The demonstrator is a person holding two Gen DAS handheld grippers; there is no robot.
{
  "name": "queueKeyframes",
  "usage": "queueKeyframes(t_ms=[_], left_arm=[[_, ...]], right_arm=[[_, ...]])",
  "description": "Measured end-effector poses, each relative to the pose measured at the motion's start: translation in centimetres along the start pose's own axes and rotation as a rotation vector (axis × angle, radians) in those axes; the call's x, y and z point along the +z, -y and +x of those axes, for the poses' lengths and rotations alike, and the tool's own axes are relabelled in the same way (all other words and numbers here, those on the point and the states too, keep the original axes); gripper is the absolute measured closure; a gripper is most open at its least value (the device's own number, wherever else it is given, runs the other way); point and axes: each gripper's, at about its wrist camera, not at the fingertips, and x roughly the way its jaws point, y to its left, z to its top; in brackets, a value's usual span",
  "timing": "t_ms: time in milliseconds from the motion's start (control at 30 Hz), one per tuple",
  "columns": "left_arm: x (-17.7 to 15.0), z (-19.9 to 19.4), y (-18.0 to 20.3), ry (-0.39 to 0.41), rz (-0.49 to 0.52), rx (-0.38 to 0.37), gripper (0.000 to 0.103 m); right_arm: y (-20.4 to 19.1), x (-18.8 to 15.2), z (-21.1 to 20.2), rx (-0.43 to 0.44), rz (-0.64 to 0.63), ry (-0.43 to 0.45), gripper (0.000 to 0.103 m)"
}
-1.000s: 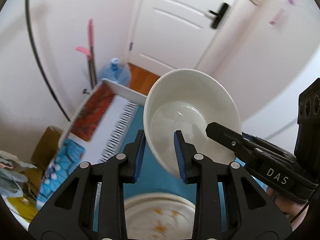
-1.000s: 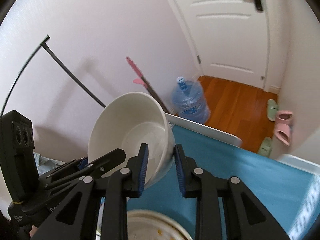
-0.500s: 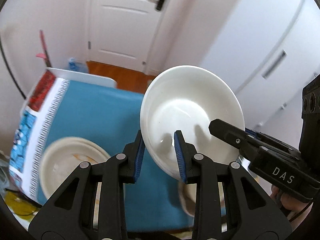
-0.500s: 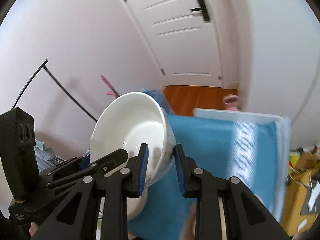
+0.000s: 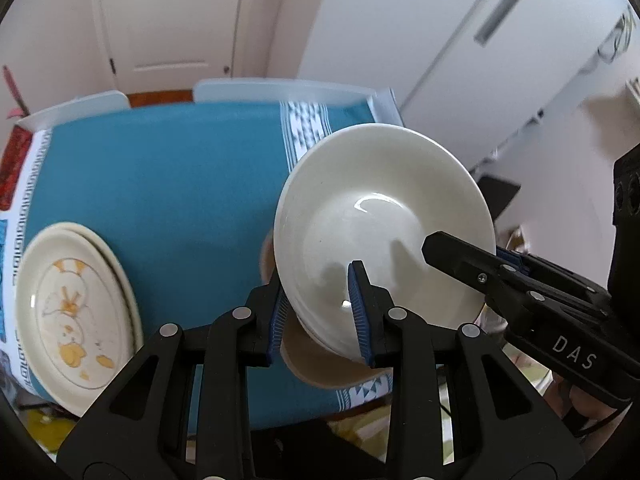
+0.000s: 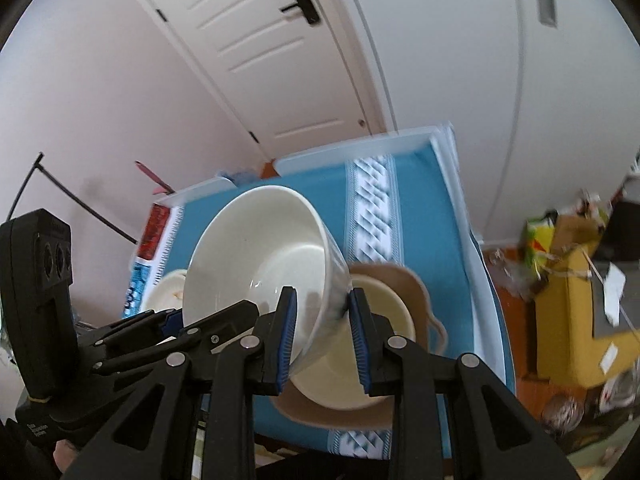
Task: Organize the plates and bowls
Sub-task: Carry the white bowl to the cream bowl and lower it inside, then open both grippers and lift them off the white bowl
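Left wrist view: nearest the lens, the left gripper [image 5: 320,312] is clamped on the near wall of the white bowl [image 5: 384,220], one blue pad inside and one outside, the jaws only narrowly apart with the rim between them; the right gripper [image 5: 500,268] reaches in from the right and bites the same bowl on its other side. In the right wrist view the right gripper [image 6: 322,332] likewise has the bowl's [image 6: 256,264] wall pinched between its pads, and the left gripper [image 6: 176,324] comes in from the left. The bowl hangs tilted in the air between the two grippers, above the blue tablecloth [image 5: 168,184]. A second ago the bowl stood before the white door and wall, with only a patterned plate below; now it has swung across the table and hangs over a beige bowl on a brown dish [image 6: 396,284], the grip unchanged. Only the left view shows the stack of patterned plates [image 5: 72,312] plainly, well off to the left on the cloth; the right view catches just their edge behind the bowl. Only the right view shows the cream inside of the beige bowl [image 6: 380,320], the yellow box [image 6: 568,320] and clutter on the floor beyond, and farther back the door handle [image 6: 302,0].
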Motion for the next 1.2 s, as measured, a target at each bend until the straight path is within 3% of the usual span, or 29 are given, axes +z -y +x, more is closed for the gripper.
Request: queueKeyframes(t_ms=[300,833,1200], left_arm=[[-2.0,3.7,1.2,-0.107,0.091,0.055,0.077],[-1.6,4.6,2.8,-0.100,0.240,0.186,0.077],[-1.7,4.9,2.8,-0.106,0.272,0.217,0.077]], right_arm=[[2.5,-3.1,2.3,-0.042,0.041,-0.059,0.079],[2.7,-3.8,3.1,-0.083,0.012,-0.081,0.079],[2.5,-4.0,2.9,-0.119,-0.010,-0.077,0.079]])
